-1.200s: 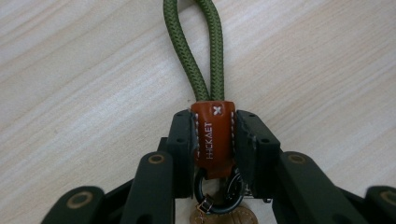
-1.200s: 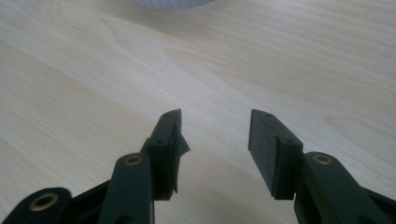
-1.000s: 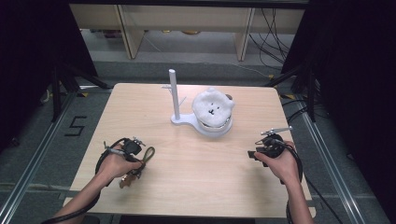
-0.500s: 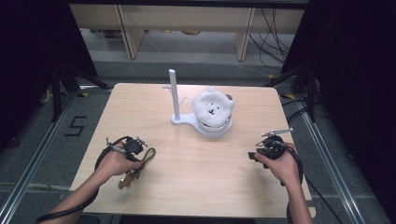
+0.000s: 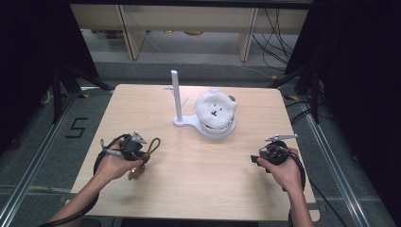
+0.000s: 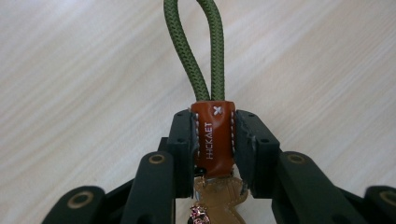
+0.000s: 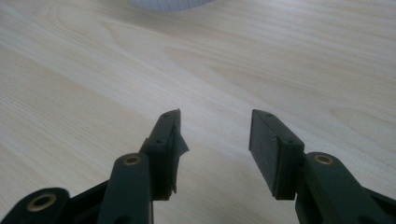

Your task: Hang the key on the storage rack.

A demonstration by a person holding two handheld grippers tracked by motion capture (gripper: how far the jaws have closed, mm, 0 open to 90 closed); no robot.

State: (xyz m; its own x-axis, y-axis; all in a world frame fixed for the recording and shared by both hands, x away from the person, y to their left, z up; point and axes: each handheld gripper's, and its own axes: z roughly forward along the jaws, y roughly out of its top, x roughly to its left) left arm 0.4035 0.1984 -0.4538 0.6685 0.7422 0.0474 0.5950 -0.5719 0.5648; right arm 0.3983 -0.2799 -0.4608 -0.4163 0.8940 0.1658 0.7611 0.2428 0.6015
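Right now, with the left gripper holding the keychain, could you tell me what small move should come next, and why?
Probably carry the keychain toward the white stand: the left gripper clamps its leather sleeve, the green loop juts free, and the stand's pegs look bare.

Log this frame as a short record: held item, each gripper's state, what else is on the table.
held item: keychain with an orange leather sleeve and a green cord loop
left gripper: fingers shut on the sleeve, loop pointing away over the table
right gripper: open, nothing between the fingers, low over bare wood
table centre: white stand with an upright post, apart from both grippers
on the stand's base: white plush toy
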